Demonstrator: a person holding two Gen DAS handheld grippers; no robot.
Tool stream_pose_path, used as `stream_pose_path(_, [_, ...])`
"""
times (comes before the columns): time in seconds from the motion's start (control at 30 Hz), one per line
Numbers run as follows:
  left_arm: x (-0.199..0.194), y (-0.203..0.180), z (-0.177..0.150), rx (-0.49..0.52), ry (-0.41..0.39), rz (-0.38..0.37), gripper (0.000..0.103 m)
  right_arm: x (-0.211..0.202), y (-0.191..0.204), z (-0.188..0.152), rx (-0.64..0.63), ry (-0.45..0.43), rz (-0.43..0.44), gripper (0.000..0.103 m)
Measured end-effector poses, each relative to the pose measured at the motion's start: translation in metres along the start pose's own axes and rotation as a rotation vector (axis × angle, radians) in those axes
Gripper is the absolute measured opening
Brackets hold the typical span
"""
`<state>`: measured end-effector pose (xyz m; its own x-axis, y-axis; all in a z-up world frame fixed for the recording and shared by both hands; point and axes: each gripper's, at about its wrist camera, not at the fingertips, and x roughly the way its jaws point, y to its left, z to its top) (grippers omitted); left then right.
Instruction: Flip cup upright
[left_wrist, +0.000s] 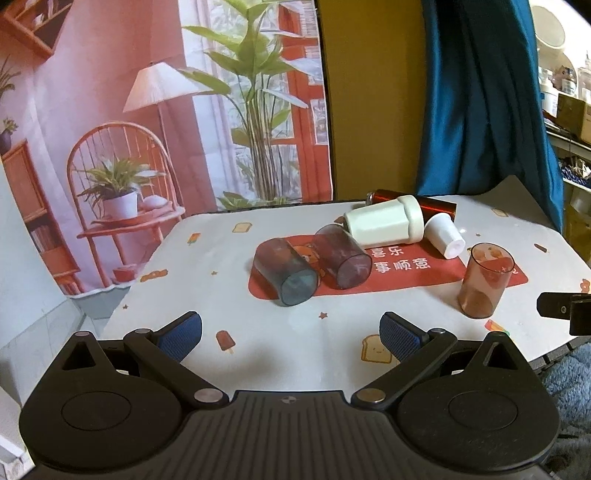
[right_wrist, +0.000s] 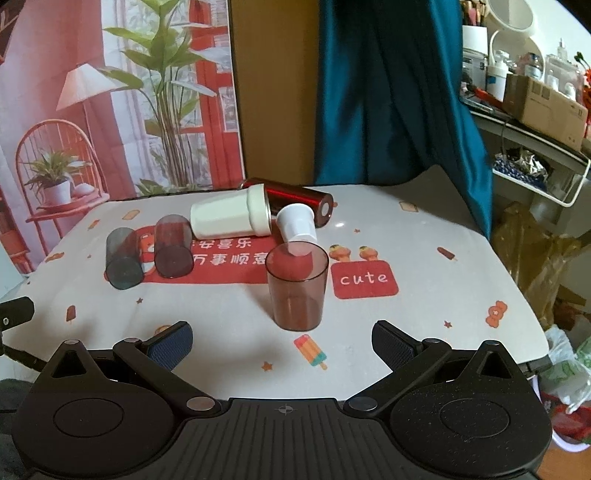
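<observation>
A brown see-through cup (right_wrist: 297, 286) stands upright on the table, mouth up, just ahead of my right gripper (right_wrist: 282, 345), which is open and empty. It also shows in the left wrist view (left_wrist: 484, 280). A grey-blue cup (left_wrist: 286, 272) and a dark maroon cup (left_wrist: 342, 258) lie on their sides on the red mat (left_wrist: 417, 271). A large cream cup (left_wrist: 384, 221) and a small white cup (left_wrist: 445, 236) lie on their sides behind. My left gripper (left_wrist: 291, 338) is open and empty, short of the grey-blue cup.
A red metallic cylinder (right_wrist: 299, 201) lies behind the cream cup. The table (right_wrist: 424, 332) has a patterned white cloth. A blue curtain (right_wrist: 388, 92) hangs behind. Shelves with boxes (right_wrist: 543, 103) and bags stand to the right. The right gripper's edge (left_wrist: 565, 308) shows in the left view.
</observation>
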<state>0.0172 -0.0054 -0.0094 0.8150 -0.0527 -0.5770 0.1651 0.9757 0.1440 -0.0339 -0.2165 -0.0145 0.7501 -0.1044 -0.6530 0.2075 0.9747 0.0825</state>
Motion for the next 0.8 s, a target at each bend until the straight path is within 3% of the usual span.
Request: stream_pose_path(0.8, [0.0055,0.0020,-0.0030,-0.024,0.034,-0.002,0.103,0.0029,0.0031,-0.0021,-0.007,0.000,-0.003,0.103])
